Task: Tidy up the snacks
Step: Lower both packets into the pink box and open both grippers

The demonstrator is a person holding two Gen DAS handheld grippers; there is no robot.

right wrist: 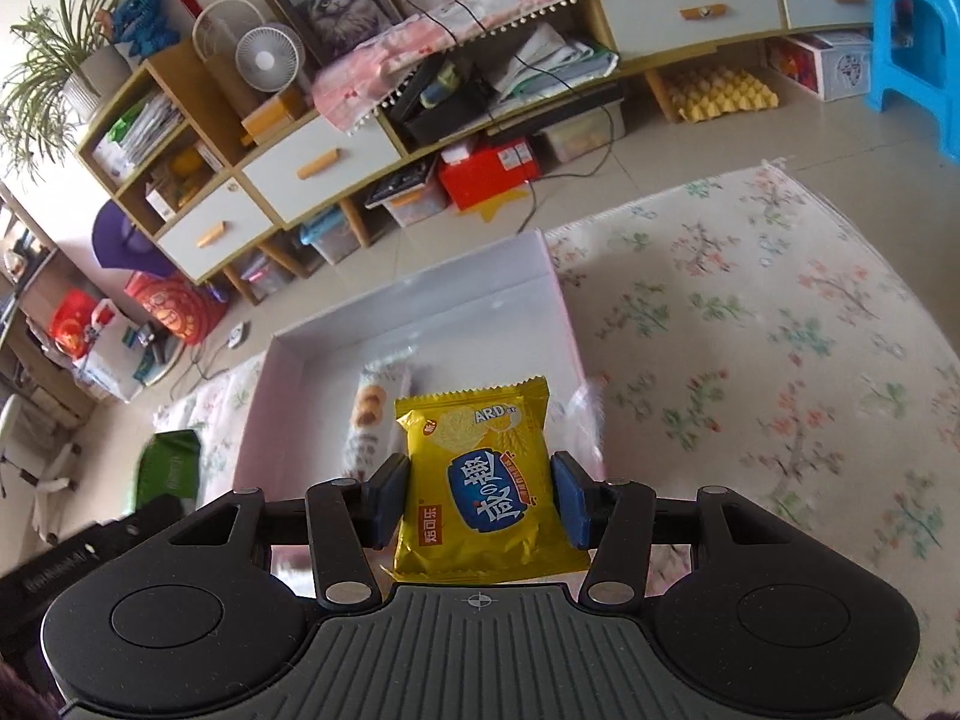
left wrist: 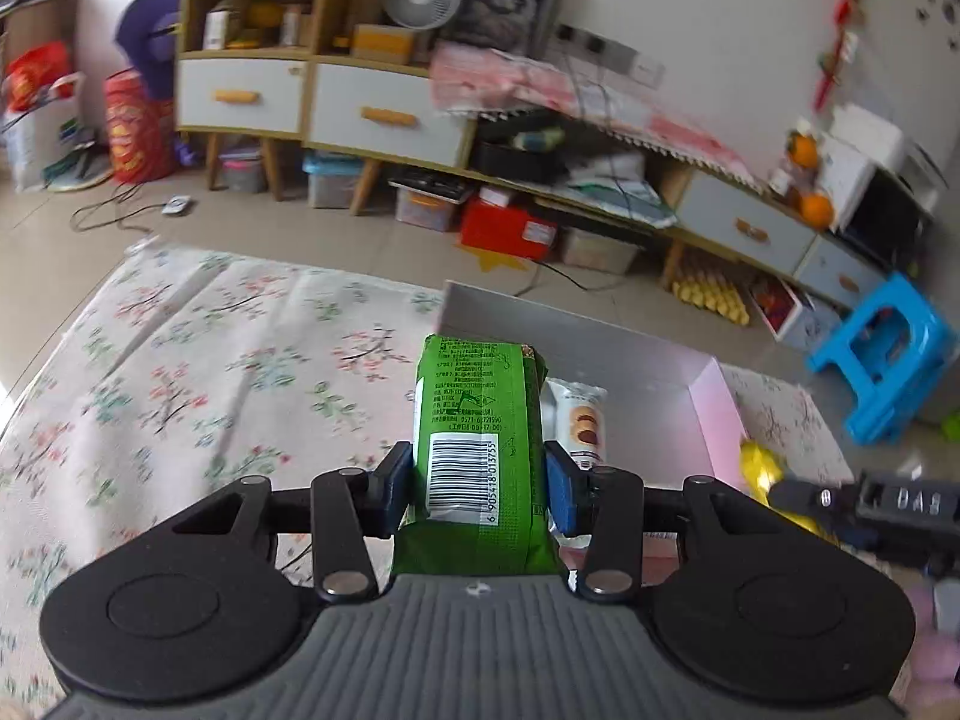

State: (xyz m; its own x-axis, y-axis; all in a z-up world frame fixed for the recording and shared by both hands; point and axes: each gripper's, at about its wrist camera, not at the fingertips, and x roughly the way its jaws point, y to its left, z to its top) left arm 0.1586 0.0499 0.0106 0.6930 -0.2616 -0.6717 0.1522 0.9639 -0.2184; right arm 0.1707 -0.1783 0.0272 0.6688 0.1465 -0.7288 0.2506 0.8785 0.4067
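Left gripper [left wrist: 479, 480] pinched one green packet [left wrist: 477, 450]; right gripper [right wrist: 478, 495] pinched one yellow packet [right wrist: 483, 486]; ahead of both jaws, one box [right wrist: 420, 312] held one cookie packet [right wrist: 372, 414].

Green packet [left wrist: 480, 420], yellow packet [right wrist: 486, 474], floral cloth [left wrist: 210, 360]

Left tongs [left wrist: 479, 483] clamp green snack packet [left wrist: 477, 420] before pink box [left wrist: 717, 414].

Left tongs [left wrist: 479, 483]: matte black linkage arms, silver round pivot screws, blue pads [left wrist: 561, 489] on dark finger blocks. Ribbed grey housing at 6 o'clock with a small white crosshair mark, flanked by two black round discs at 7 and 5 o'clock. Right tongs [right wrist: 478, 504]: same build, blue pads [right wrist: 569, 507], same crosshair mark on grey ribbed housing.
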